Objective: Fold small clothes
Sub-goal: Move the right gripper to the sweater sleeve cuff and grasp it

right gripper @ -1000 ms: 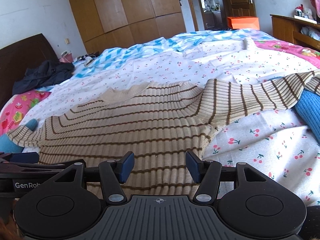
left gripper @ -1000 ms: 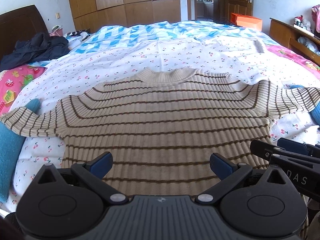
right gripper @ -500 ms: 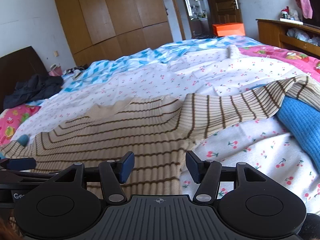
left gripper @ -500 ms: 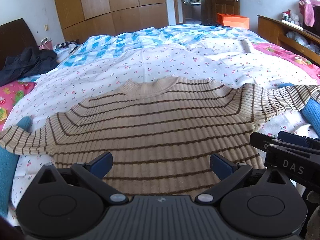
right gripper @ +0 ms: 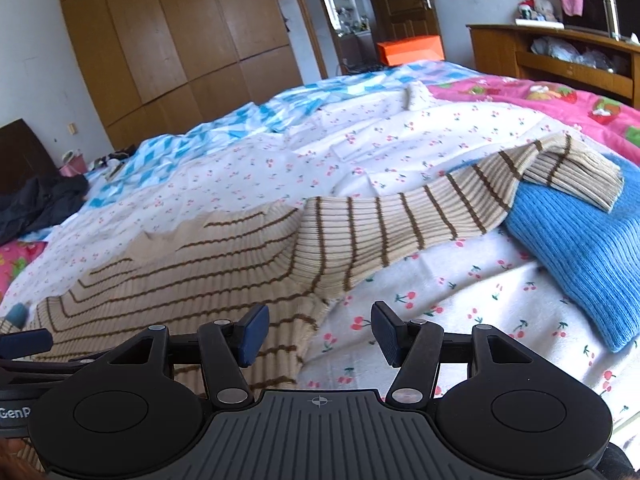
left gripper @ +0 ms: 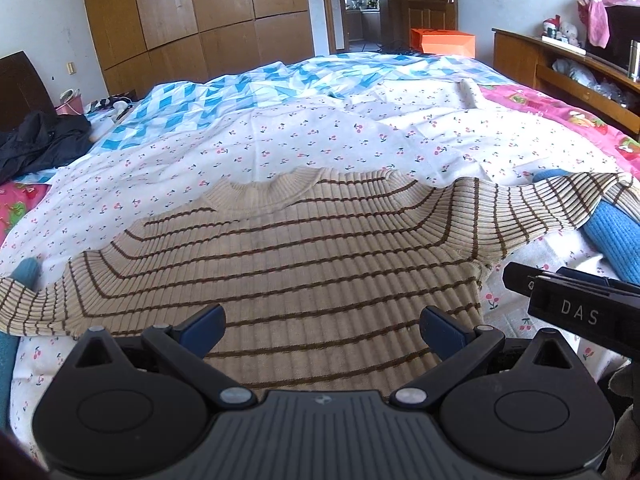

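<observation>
A beige ribbed sweater with thin brown stripes (left gripper: pixel 304 264) lies spread flat on the bed, collar pointing away, sleeves out to both sides. My left gripper (left gripper: pixel 320 330) is open and empty, low over the sweater's hem. My right gripper (right gripper: pixel 318 330) is open and empty, over the hem's right corner; it also shows at the right edge of the left wrist view (left gripper: pixel 576 308). The sweater (right gripper: pixel 192 280) has its right sleeve (right gripper: pixel 448 208) draped over a blue knit garment (right gripper: pixel 576 248).
A white cherry-print sheet (left gripper: pixel 320 136) covers the bed, with a blue checked sheet (left gripper: pixel 224 96) beyond and a pink quilt (right gripper: pixel 560 100) at right. A dark jacket (left gripper: pixel 40 144) lies at far left. A wooden shelf (right gripper: pixel 560 52) stands at right, wardrobes behind.
Both grippers have drawn back and tilted up, so the sweater sits lower and farther in view. The right gripper shifted right, toward the hem corner and the blue garment. Both stay open.
</observation>
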The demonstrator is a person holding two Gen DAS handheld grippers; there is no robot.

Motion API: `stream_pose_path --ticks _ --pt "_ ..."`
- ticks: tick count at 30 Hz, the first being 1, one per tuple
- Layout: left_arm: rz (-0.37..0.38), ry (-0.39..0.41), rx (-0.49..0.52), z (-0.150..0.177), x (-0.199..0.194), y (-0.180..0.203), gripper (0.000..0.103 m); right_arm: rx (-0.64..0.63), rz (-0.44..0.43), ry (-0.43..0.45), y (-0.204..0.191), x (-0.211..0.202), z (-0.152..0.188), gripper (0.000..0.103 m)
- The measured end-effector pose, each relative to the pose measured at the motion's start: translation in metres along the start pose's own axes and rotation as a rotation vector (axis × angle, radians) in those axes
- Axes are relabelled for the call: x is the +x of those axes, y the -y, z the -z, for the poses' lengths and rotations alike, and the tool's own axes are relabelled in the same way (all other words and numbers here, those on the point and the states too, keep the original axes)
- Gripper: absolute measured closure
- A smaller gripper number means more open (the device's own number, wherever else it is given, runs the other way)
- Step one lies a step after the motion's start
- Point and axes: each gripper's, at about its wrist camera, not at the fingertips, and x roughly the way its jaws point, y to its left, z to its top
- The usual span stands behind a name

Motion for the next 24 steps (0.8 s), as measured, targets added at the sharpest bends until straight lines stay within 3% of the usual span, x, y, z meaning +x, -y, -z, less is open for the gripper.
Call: stream_pose_path --ticks 10,19,24 --pt "0.051 -0.002 0.025 -0.007 0.003 0.018 0.0 0.024 0.071 0.044 0.034 -0.007 -0.021 0.047" --pt "0.115 0.047 0.068 -0.017 0.0 0.05 0.0 0.287 0.115 0.079 0.128 -0.018 -0.046 0.06" --pt "0.151 0.031 0.063 -0.026 0.008 0.065 0.0 0.484 0.025 0.09 0.169 -0.013 -0.063 0.058"
